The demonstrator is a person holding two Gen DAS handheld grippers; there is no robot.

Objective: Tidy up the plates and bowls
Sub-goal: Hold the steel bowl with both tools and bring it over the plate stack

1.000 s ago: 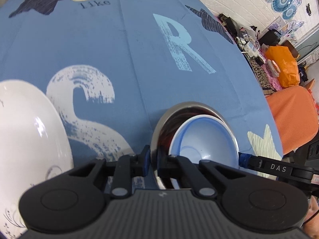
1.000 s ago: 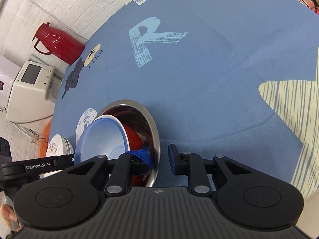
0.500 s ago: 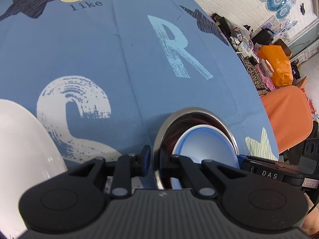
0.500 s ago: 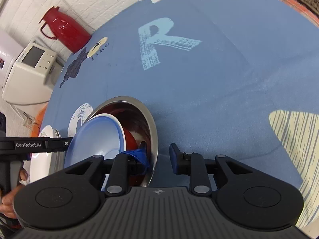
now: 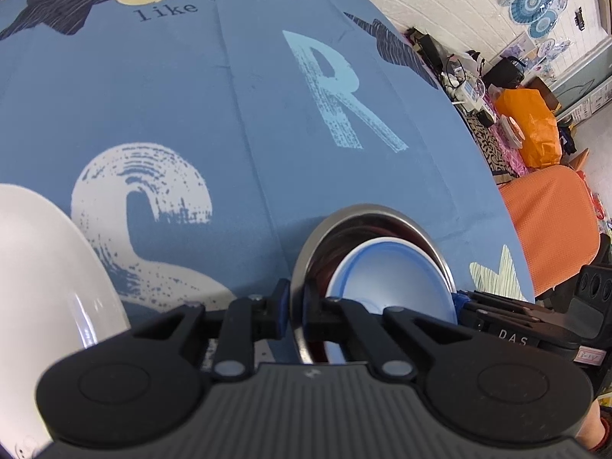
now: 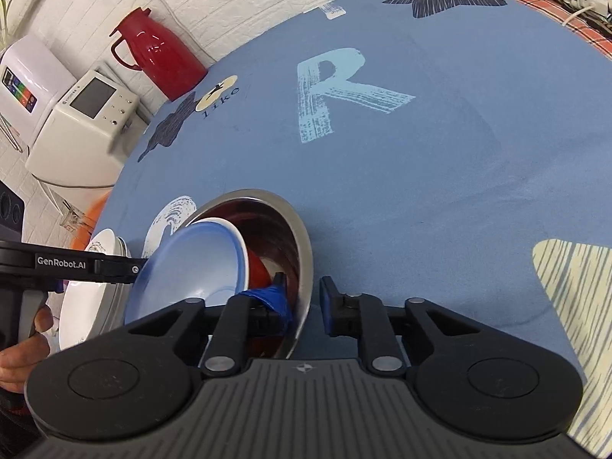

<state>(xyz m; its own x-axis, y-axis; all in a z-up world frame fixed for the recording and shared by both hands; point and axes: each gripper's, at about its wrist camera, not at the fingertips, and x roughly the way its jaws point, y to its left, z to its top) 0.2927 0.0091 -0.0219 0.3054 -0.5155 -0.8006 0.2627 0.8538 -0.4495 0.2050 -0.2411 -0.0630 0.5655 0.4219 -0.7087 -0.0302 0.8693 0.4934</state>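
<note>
A steel bowl [image 5: 367, 210] [image 6: 267, 195] sits on the blue printed tablecloth [image 5: 191, 95]. Nested in it are a red bowl [image 6: 260, 271] and, tilted on top, a blue bowl [image 5: 390, 275] [image 6: 191, 264]. My left gripper [image 5: 294, 302] is shut on the steel bowl's near-left rim. My right gripper [image 6: 304, 298] straddles the opposite rim with one finger inside and one outside. It stands open, with a gap beside the rim. A white plate [image 5: 46, 267] [image 6: 80, 306] lies just left of the bowl.
At the table's far-left edge stand a red thermos [image 6: 160, 61] and a white appliance [image 6: 88, 122]. An orange chair [image 5: 550, 222] and an orange bag [image 5: 528, 126] are off the right edge. A hand [image 6: 19, 359] holds the left gripper.
Both wrist views have swayed a little. The steel bowl keeps its place between the fingers of both grippers, and neither grip has changed.
</note>
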